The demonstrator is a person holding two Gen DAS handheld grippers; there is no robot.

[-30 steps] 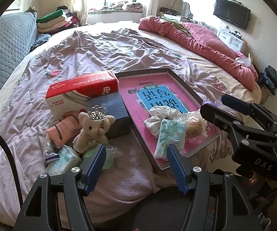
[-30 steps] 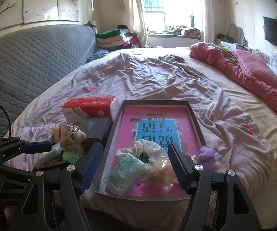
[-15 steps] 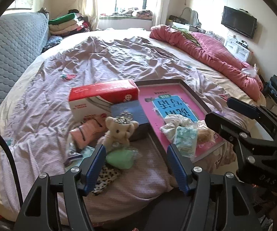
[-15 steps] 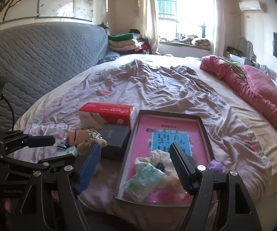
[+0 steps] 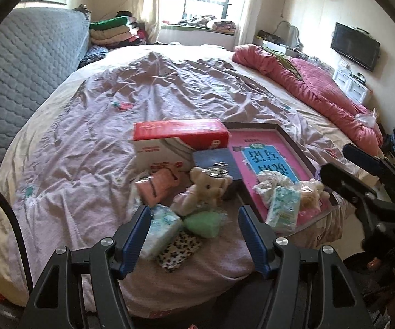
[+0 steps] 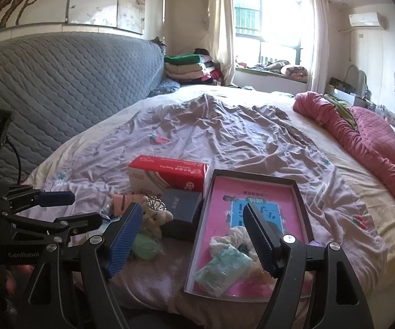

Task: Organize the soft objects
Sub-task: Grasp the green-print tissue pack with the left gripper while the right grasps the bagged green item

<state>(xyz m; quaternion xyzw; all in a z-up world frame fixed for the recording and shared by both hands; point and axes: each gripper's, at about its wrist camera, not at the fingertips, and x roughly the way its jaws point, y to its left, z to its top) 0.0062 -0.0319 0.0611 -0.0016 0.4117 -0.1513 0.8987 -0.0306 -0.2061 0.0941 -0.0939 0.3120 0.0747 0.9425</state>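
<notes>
A pink-lined box tray [image 5: 290, 144] [image 6: 296, 189] lies on the bed. It holds a white cloth [image 5: 268, 182], a tissue pack [image 5: 284, 208] [image 6: 222, 270] and a bagged soft toy [image 5: 311, 196]. Left of it lie a beige teddy bear [image 5: 207, 189] [image 6: 156, 216], a pink pouch [image 5: 159, 185], a green soft pad [image 5: 203, 223], another tissue pack [image 5: 160, 229] and a leopard-print cloth [image 5: 179, 249]. My left gripper [image 5: 194, 231] is open and empty, just short of the pile. My right gripper [image 6: 190, 235] is open and empty, in front of the tray's near left corner.
A red and white carton [image 5: 181, 139] [image 6: 167, 174] and a dark blue box [image 5: 216, 161] [image 6: 182, 208] stand behind the soft things. A rolled red quilt [image 5: 307, 90] lies along the bed's right side. A grey padded headboard [image 6: 60, 82] is on the left.
Both grippers have pulled back and lifted from the bed's near edge. The pile and tray look smaller and more of the room shows. Nothing was grasped.
</notes>
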